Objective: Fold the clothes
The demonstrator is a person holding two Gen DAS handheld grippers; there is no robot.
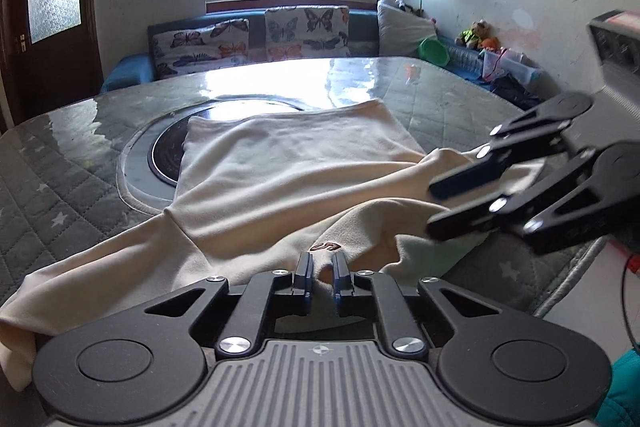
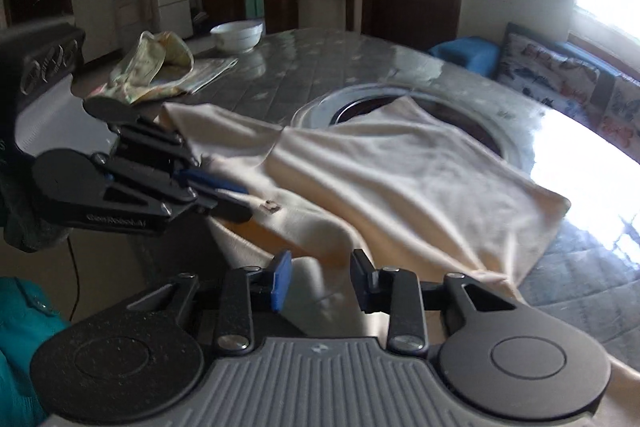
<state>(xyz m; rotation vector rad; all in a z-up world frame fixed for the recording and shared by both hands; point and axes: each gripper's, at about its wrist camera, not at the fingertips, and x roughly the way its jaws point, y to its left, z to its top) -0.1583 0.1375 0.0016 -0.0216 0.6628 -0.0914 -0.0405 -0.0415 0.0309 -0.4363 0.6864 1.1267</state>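
Observation:
A cream garment [image 1: 288, 163] [image 2: 400, 179] lies spread on the glass-topped table [image 1: 60, 163], its near part bunched and hanging over the table's front edge. My left gripper [image 1: 322, 273] [image 2: 242, 201] is shut on a fold of the fabric near a small brown logo [image 1: 326, 247]. My right gripper [image 2: 322, 281] [image 1: 440, 207] hovers over the garment's near right part, where a sleeve runs off. Its fingers stand apart, with cloth showing below and between them, and the pads are not pressing on it.
A round hob inset [image 1: 168, 151] lies partly under the garment. A white bowl [image 2: 236, 35] and a floral cloth [image 2: 156, 67] sit at the table's far left. A bench with butterfly cushions [image 1: 200, 47] runs along the window. A teal sleeve [image 2: 20, 339] is at the lower left.

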